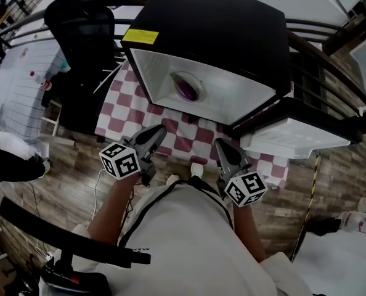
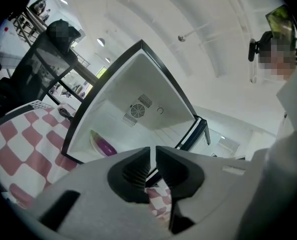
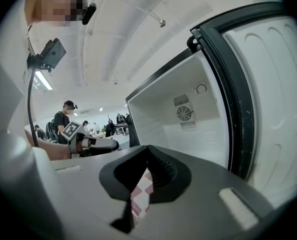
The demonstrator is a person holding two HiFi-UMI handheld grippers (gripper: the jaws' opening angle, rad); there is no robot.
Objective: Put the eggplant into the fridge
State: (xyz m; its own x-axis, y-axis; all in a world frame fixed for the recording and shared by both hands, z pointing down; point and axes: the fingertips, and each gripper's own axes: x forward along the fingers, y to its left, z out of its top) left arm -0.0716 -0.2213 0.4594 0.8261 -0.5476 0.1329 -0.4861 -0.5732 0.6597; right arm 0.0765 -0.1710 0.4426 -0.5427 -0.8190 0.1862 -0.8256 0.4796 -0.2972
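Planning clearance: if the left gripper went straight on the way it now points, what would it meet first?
Probably the open fridge, at its lower front edge or floor near the eggplant; depth is unclear.

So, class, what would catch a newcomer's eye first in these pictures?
The black fridge stands open on the red-checked tablecloth, white inside. A purple eggplant lies in it on a plate. Below, the left hand-held gripper and right hand-held gripper point toward it.
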